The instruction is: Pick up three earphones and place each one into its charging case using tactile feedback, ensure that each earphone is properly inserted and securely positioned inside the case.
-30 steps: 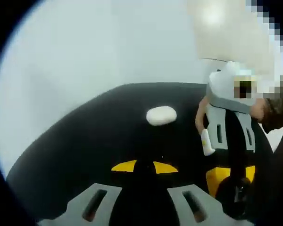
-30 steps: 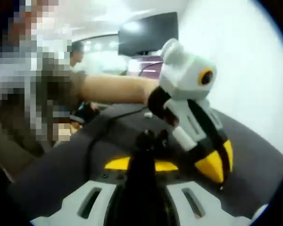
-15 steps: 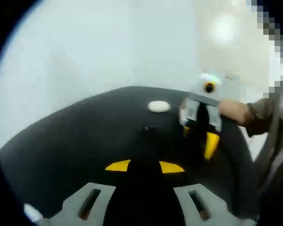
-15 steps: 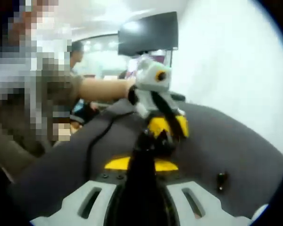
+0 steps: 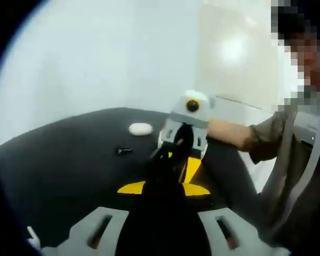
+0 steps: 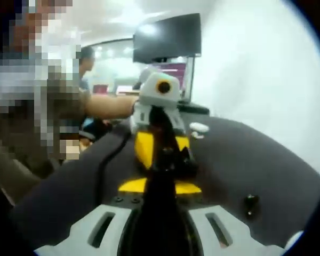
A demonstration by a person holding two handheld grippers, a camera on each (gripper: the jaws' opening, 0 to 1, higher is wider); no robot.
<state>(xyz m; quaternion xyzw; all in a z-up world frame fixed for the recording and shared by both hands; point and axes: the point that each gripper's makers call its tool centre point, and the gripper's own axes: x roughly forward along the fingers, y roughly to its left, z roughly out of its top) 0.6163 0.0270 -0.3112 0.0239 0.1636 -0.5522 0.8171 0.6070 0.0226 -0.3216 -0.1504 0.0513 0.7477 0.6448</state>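
Note:
My right gripper point(image 6: 160, 186) is shut on a black object point(image 6: 168, 160), seemingly a charging case, which sticks out ahead of its yellow tips. The left gripper point(image 6: 162, 146) faces it head-on, its yellow jaws on either side of the object's far end. In the left gripper view my left gripper point(image 5: 164, 188) has its jaws apart with that black object point(image 5: 165, 162) between them, and the right gripper point(image 5: 182, 160) is just beyond. A small black earphone point(image 5: 124, 151) point(image 6: 249, 201) lies on the black table point(image 5: 58, 165). A white oval case point(image 5: 140, 128) point(image 6: 198, 128) sits farther back.
A small white piece point(image 5: 30, 234) lies at the table's near edge. A dark cable point(image 6: 104, 157) runs across the table point(image 6: 266, 165). A person's arm point(image 5: 234, 133) holds the right gripper. A monitor point(image 6: 168, 37) stands behind, with white wall point(image 5: 96, 53) beyond the table.
The two grippers have come together head-on. The left gripper's jaws now straddle the black object in the right gripper. The white case and black earphone appear farther off to the side.

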